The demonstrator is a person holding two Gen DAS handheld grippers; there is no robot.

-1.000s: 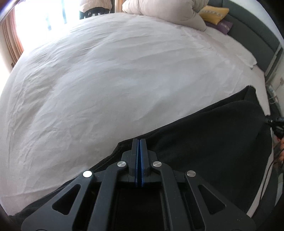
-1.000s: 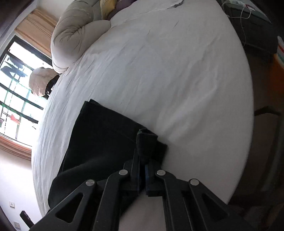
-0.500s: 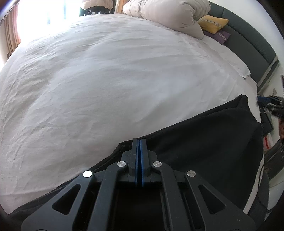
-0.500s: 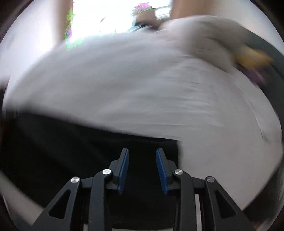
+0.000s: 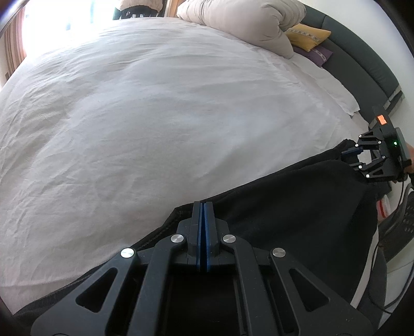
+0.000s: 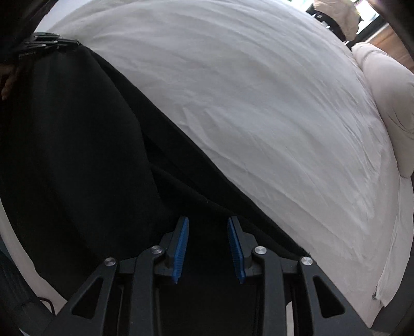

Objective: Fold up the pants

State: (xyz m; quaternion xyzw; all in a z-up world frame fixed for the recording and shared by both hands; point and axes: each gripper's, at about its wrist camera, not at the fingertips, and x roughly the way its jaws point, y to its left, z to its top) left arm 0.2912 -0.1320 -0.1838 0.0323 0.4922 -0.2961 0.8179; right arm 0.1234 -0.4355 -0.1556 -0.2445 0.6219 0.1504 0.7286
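Black pants (image 5: 297, 212) lie spread along the near edge of a white bed sheet (image 5: 155, 116). My left gripper (image 5: 203, 206) is shut on the pants' far edge, its blue pads pressed together over the seam. The right wrist view shows the same pants (image 6: 77, 155) running from lower right to upper left, where the left gripper (image 6: 46, 42) grips their end. My right gripper (image 6: 208, 232) hangs open just above the dark cloth, with nothing pinched between its pads. In the left wrist view the right gripper (image 5: 358, 155) stands open at the pants' far right corner.
A bundled beige duvet (image 5: 240, 18), a yellow cushion (image 5: 308, 35) and a dark headboard (image 5: 362, 51) sit at the bed's far right. The white sheet (image 6: 258, 103) stretches wide beyond the pants. A hand (image 6: 7, 82) shows at the left rim.
My right gripper let go of the pants' corner, opened, rolled round and swung across; it now shows in the left wrist view. The left gripper stayed shut in place.
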